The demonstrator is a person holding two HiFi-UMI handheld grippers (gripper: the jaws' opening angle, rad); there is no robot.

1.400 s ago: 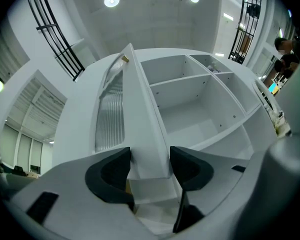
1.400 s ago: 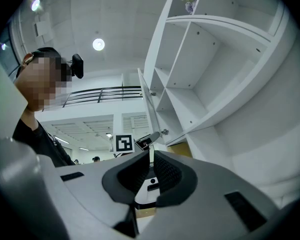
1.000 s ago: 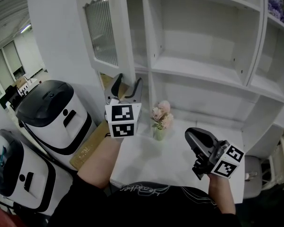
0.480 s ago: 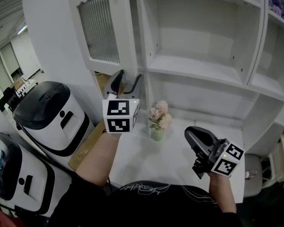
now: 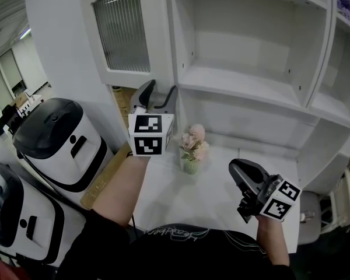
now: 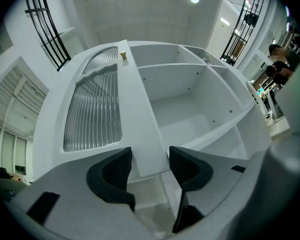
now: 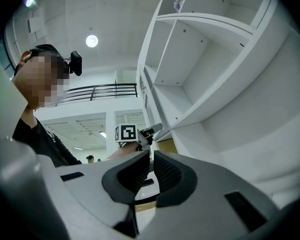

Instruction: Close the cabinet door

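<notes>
The white cabinet door with its ribbed glass pane hangs at the upper left of the head view, turned part way toward the open shelves. My left gripper points up just under the door's lower right corner, jaws open. In the left gripper view the door and its white edge strip run down between the open jaws of the left gripper; contact cannot be told. A small gold knob sits near the door's top. My right gripper hangs low at the right, shut and empty.
A small vase of pink flowers stands on the white table below the shelves. Two white-and-black rounded bins and a cardboard piece stand at the left. Purple flowers sit on a top right shelf.
The door has swung toward the cabinet front and now shows more of its glass face. My left gripper has risen slightly with it. The right gripper has stayed put.
</notes>
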